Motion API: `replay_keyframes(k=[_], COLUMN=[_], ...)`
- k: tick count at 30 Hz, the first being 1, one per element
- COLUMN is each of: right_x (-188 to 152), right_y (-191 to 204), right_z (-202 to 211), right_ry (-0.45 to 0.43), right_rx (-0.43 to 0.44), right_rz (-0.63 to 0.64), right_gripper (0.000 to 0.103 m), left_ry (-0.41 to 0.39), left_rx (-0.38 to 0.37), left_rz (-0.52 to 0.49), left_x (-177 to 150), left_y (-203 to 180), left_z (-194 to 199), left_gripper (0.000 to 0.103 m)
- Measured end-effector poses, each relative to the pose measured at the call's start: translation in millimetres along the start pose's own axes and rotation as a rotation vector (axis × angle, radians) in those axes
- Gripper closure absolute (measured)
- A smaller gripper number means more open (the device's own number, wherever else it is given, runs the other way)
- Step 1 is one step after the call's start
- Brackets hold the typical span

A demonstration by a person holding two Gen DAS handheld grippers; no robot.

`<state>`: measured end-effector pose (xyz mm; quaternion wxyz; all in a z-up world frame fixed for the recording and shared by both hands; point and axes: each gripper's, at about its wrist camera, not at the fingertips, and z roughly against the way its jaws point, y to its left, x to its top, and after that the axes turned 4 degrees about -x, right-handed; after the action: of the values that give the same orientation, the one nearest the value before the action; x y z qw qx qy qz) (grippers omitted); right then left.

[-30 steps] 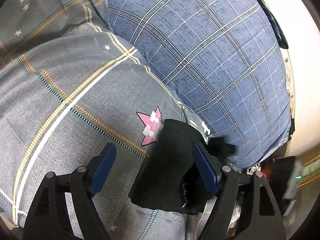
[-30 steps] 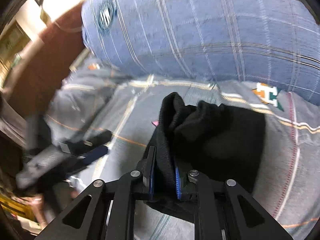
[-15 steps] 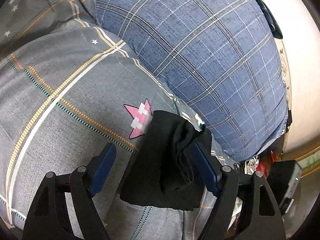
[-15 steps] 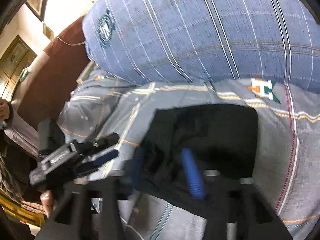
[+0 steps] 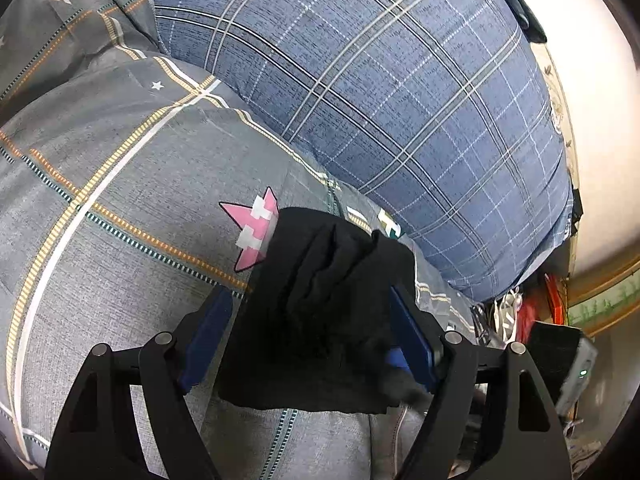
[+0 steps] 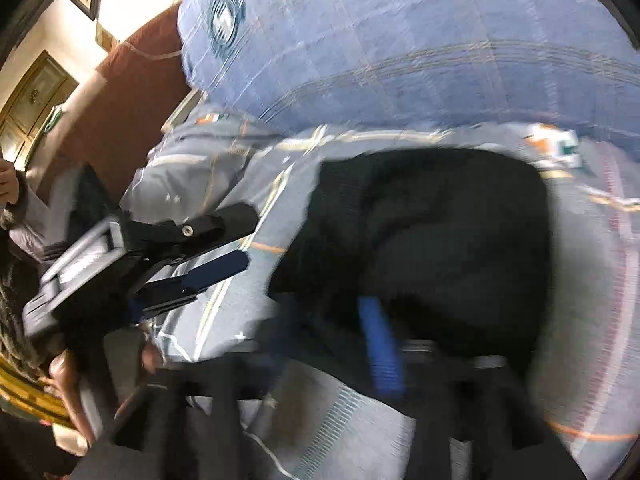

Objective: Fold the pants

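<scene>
Grey bedspread [image 5: 120, 208] under folded black pants [image 5: 320, 312], sitting between wide-open left gripper [image 5: 308, 332] fingers; right gripper [image 6: 336, 344] blurry, looks spread too.

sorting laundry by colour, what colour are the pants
Black pants, plain with no pattern, clearest in the left wrist view.

Black pants [image 5: 320, 312], blue plaid pillow [image 5: 400, 92]
</scene>
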<state>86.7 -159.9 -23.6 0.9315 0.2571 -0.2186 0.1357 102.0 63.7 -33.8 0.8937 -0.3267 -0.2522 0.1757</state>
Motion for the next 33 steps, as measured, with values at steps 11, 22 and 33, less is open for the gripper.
replay_keyframes(k=[11,22,33], right_x=[33.1,65.7,69.8], right_y=[-93.1,-144.7,-125.1], right_z=[13.1,-20.3,-14.3], right_ry=[-0.03,0.025,0.01], right_rx=[-0.035,0.006,0.085], right_rz=[-0.209,-0.284,-0.277], right_gripper=[0.03,0.03,0.084], left_ry=[0.046,0.133,0.037], left_rx=[0.137,0.151,0.175], left_rz=[-0.165,-0.292,-0.341], left_x=[8.0,32.3,39.0], left_y=[-29.1,-37.5,-41.5], left_z=[-40.7,-84.2,-69.1], left_gripper=[0.024,0.08,0.093])
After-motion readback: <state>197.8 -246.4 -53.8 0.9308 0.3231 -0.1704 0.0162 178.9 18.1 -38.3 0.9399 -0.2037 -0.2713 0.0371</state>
